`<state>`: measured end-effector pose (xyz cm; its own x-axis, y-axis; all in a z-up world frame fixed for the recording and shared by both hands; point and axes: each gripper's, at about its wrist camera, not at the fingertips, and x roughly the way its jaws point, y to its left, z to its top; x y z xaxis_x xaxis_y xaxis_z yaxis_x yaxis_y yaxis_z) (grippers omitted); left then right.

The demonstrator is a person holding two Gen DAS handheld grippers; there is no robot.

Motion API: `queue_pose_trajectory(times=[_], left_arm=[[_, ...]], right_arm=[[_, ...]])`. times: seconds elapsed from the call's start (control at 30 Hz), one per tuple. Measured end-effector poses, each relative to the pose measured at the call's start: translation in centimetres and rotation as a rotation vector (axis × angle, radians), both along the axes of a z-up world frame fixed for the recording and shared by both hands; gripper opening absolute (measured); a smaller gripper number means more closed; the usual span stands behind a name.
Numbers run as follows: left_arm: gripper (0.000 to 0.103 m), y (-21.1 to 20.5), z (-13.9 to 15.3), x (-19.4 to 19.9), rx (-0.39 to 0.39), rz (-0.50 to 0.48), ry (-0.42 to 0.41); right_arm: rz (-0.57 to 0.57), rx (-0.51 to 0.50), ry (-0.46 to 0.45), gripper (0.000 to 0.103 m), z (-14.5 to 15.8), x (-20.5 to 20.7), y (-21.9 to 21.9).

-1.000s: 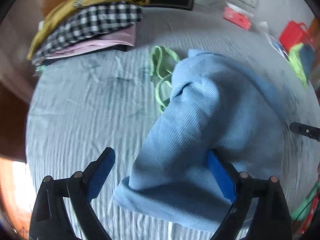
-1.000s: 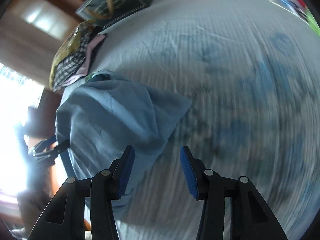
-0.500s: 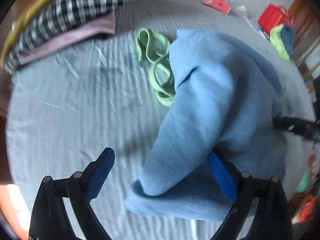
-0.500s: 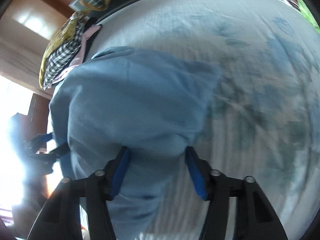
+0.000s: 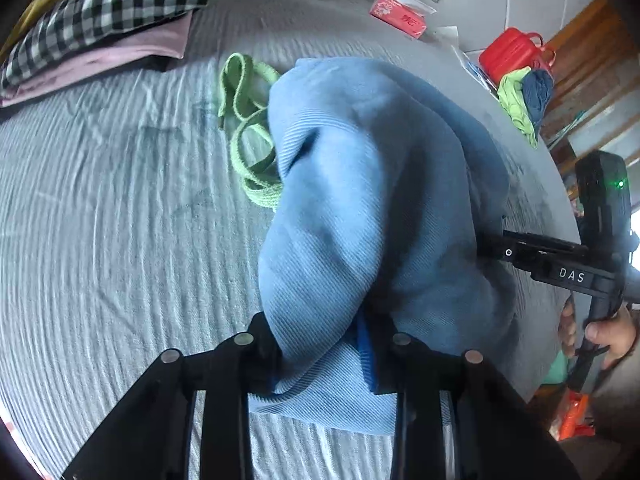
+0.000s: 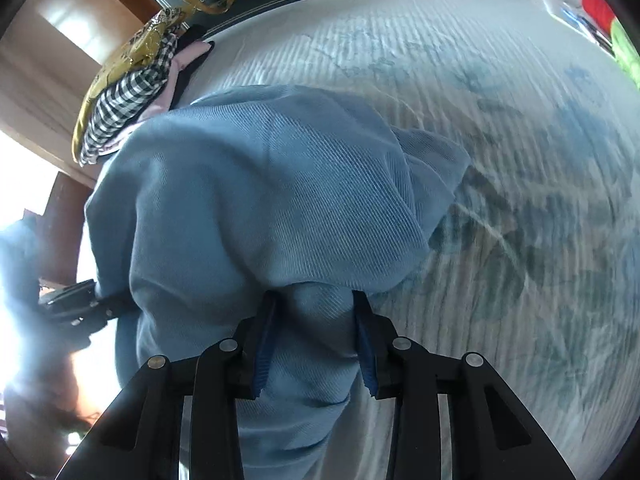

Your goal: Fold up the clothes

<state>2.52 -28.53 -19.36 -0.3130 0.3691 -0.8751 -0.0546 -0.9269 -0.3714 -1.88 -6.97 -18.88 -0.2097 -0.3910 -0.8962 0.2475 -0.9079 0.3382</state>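
Garment: the blue ribbed-knit garment (image 5: pixel 360 208) sits bunched in a tall mound on the pale grey striped bedcover (image 5: pixel 120 240), and I see it gathered up between both of my tools.
Left gripper (image 5: pixel 320 344): my jaws have just been closing; a thick fold of the blue knit fills the gap and the pads press on it from both sides.
Right gripper (image 6: pixel 314 336): my jaws have just been narrowing too, clamped on a bunched roll of the same cloth, with the mound rising just ahead.
Strap: a light green woven strap (image 5: pixel 248 128) lies looped on the bedcover, partly tucked under the mound's far edge.
Stack: folded clothes (image 5: pixel 104 24), checked over pink, rest well apart.
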Motion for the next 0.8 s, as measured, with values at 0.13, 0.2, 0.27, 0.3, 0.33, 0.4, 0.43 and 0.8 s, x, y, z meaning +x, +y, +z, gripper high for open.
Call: queue_pose_trajectory(times=[0.13, 0.2, 0.27, 0.3, 0.33, 0.4, 0.43, 0.8], left_arm=[[0.030, 0.9, -0.6, 0.2, 0.007, 0.010, 0.002], [0.030, 0.4, -0.7, 0.2, 0.027, 0.028, -0.004], [0.028, 0.4, 0.1, 0.8, 0.006, 0.034, -0.003], [0.026, 1.0, 0.2, 1.1, -0.017, 0.034, 0.005], [0.025, 1.5, 0.4, 1.2, -0.046, 0.031, 0.022], [0.024, 2.2, 0.8, 1.4, -0.093, 0.028, 0.053], [0.024, 2.5, 0.9, 1.5, -0.111, 0.029, 0.068], [0.016, 2.1, 3.3, 2.7, -0.140, 0.088, 0.105]], right_arm=[[-0.007, -0.001, 0.017, 0.035, 0.0, 0.4, 0.2], [-0.026, -0.028, 0.021, 0.035, -0.1, 0.7, 0.7], [-0.029, -0.009, 0.032, 0.030, -0.1, 0.8, 0.6], [-0.013, 0.031, 0.038, 0.023, 0.1, 1.0, 0.2], [0.002, 0.051, 0.051, 0.018, 0.2, 1.2, -0.2], [0.031, 0.090, 0.075, 0.017, 0.4, 1.7, -0.9], [0.037, 0.098, 0.082, 0.017, 0.4, 1.8, -0.9], [0.054, 0.111, 0.113, 0.013, 1.7, 2.3, -0.9]])
